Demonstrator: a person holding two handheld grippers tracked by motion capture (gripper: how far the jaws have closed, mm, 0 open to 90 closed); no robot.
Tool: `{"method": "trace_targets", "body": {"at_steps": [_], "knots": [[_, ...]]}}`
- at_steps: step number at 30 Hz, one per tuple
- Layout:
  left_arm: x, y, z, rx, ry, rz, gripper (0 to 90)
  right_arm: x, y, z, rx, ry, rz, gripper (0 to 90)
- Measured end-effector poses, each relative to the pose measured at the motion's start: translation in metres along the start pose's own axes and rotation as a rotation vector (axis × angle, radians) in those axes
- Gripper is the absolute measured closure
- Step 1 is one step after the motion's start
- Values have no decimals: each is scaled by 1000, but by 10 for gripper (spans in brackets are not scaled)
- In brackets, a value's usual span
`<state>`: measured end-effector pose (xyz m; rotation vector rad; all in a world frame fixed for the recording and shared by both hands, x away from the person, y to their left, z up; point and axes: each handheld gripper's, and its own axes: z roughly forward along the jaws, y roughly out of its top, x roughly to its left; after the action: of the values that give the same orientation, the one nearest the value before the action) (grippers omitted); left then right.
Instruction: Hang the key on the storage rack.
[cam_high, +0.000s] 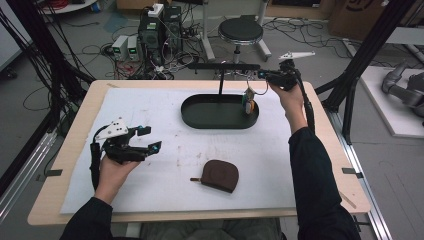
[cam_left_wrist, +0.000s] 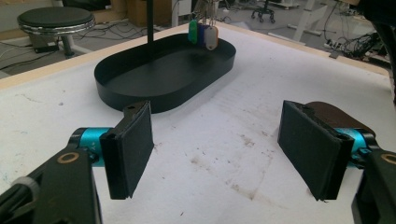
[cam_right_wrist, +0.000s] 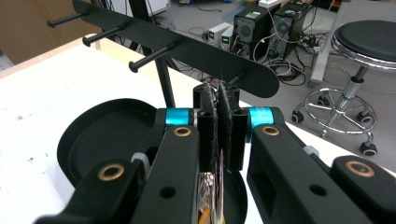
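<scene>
We find a black oval tray (cam_high: 200, 118) with a low upright wall on the white mat (cam_high: 150, 110) toward the far side of the table (cam_high: 70, 130). Its floor is bare apart from a thin black post (cam_high: 220, 82) rising from it. The post carries a flat black bar (cam_right_wrist: 187, 49) with round-headed pegs (cam_right_wrist: 149, 58) projecting from it. A bunch of key tags (cam_left_wrist: 203, 33), green, blue and pale with an orange edge, hangs over the right end of the tray, just above its rim.

The right gripper (cam_high: 265, 75) is held high at the far right, beside the bar's end. In the right gripper view we see its jaws pressed together on the ring or cord at the top of the bunch, close to the last peg; we cannot tell whether the bunch is already on that peg.

The left gripper (cam_high: 150, 140) is low over the mat at the near left, its jaws spread wide, holding and touching nothing. Its pads (cam_left_wrist: 133, 149) are flat, black and rough-textured, on blue metal collars.

A brown pouch (cam_high: 220, 175), half-round and leather-like, with a short pull tab at its left, lies flat on the mat at the near centre, well apart from the tray. The mat shows faint brown stains.
</scene>
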<state>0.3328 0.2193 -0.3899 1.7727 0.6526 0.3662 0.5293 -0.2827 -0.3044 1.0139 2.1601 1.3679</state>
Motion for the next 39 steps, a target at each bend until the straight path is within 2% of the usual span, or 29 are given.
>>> {"method": "trace_targets", "body": {"at_steps": [2,5,8,9,14,15,16,18,20,26,27,30,32,33,36,39], "knots": [[0,0,0,-2,-2,-2,266,0,0,0,4,-5,-4,868],[0,0,0,-1,-3,1,266,3,0,2,13,-44,-19,856],[-1,0,0,-2,-2,1,266,4,1,3,11,-53,-22,853],[-1,0,0,-1,-5,-1,266,5,1,2,9,-80,-24,845],[-1,0,1,2,-4,2,266,5,2,0,13,-118,-31,828],[-1,0,2,3,-4,2,266,5,2,-1,19,-147,-40,801],[-1,0,2,2,-7,1,266,5,2,-1,19,-147,-40,801],[-1,0,2,5,-6,3,266,5,1,-2,31,-183,-23,757],[-1,0,2,6,-6,5,266,5,0,-3,27,-196,-15,737],[0,1,3,3,-4,-1,266,9,2,-12,24,-203,-38,666],[0,1,4,2,-6,3,266,11,3,-18,30,-197,-46,625],[-1,3,5,2,-7,5,266,14,4,-25,22,-192,-60,603],[-1,4,7,0,-8,5,266,19,1,-41,-8,-183,-71,579],[-1,5,7,1,-8,7,266,19,1,-41,-8,-183,-71,579],[-3,7,10,0,-10,16,266,22,-4,-56,-21,-170,-68,542],[-4,9,12,-4,-3,27,265,28,-16,-78,-51,-154,-72,533]]}}
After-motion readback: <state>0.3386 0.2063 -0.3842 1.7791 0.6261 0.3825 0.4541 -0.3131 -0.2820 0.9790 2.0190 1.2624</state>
